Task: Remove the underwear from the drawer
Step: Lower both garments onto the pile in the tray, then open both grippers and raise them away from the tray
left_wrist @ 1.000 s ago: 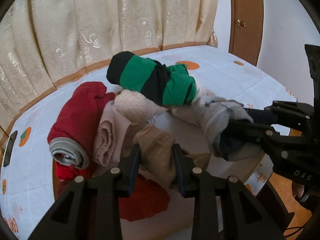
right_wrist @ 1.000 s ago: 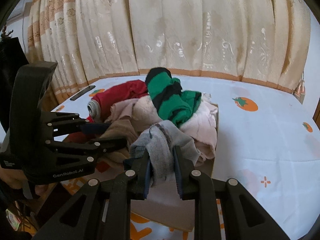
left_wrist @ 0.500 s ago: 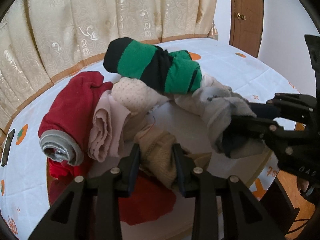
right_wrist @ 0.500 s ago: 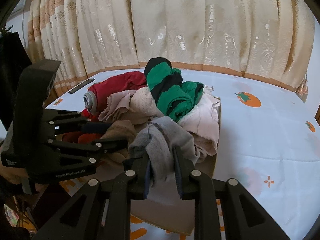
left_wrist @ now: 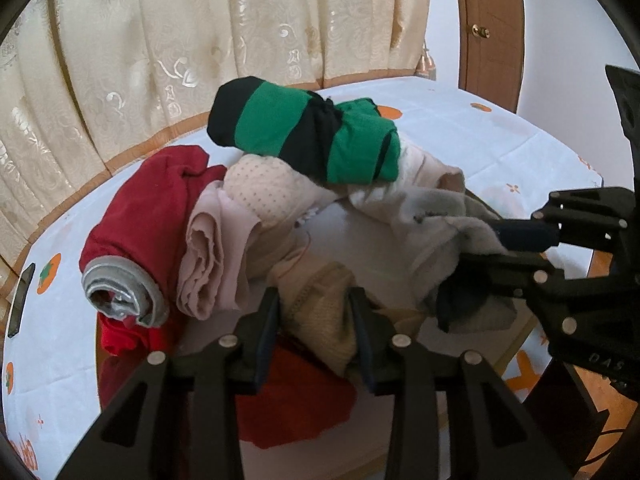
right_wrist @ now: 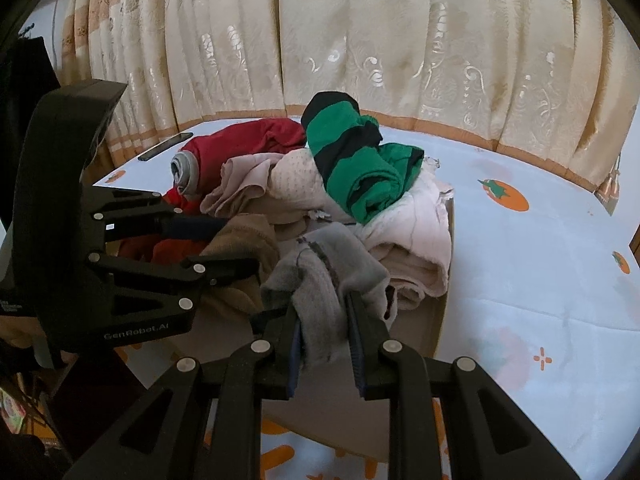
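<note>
A cardboard box drawer [right_wrist: 446, 280] on the bed holds a heap of rolled underwear. My left gripper [left_wrist: 314, 322] is shut on a tan knit piece [left_wrist: 320, 316], also visible in the right wrist view [right_wrist: 244, 248]. My right gripper [right_wrist: 324, 332] is shut on a grey piece [right_wrist: 324, 276], which shows in the left wrist view [left_wrist: 452, 256] too. A green-and-black striped roll [left_wrist: 308, 132] lies on top of the heap. A dark red roll with a grey band [left_wrist: 140, 232] and pinkish pieces [left_wrist: 212, 256] lie to its left.
The bed sheet [right_wrist: 540, 248] is pale blue with orange fruit prints. Cream curtains [right_wrist: 360, 40] hang behind the bed. A dark phone [right_wrist: 166, 146] lies on the sheet at far left. A wooden door [left_wrist: 490, 28] stands at the right.
Both grippers have moved closer to the heap with their pieces still clamped. The clothes look larger and nearer in both views.
</note>
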`<state>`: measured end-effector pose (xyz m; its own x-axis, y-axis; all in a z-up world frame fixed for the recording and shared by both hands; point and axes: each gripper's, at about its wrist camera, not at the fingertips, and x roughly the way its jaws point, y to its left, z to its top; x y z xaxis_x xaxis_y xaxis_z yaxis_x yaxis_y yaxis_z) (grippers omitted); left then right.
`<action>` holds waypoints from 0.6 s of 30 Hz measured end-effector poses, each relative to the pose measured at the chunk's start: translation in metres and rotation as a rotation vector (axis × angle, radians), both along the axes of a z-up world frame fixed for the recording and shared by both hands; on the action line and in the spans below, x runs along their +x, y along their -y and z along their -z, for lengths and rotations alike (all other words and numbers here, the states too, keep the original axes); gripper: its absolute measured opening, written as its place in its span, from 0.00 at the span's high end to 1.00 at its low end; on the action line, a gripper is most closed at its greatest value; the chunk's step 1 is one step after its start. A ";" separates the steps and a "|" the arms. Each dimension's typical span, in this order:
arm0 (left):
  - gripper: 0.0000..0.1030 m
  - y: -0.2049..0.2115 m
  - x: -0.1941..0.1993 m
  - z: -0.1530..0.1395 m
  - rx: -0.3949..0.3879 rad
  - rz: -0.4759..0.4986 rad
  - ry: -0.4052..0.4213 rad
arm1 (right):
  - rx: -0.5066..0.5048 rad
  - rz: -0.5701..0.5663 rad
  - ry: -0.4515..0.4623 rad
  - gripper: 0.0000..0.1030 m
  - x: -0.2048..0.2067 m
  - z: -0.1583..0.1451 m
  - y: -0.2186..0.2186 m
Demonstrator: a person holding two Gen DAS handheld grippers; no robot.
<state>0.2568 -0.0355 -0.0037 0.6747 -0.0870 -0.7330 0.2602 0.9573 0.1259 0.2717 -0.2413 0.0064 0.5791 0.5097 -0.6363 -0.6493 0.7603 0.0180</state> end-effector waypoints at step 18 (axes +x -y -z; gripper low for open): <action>0.48 0.001 -0.017 -0.007 -0.044 0.017 0.018 | -0.037 0.012 -0.013 0.49 -0.011 0.000 -0.003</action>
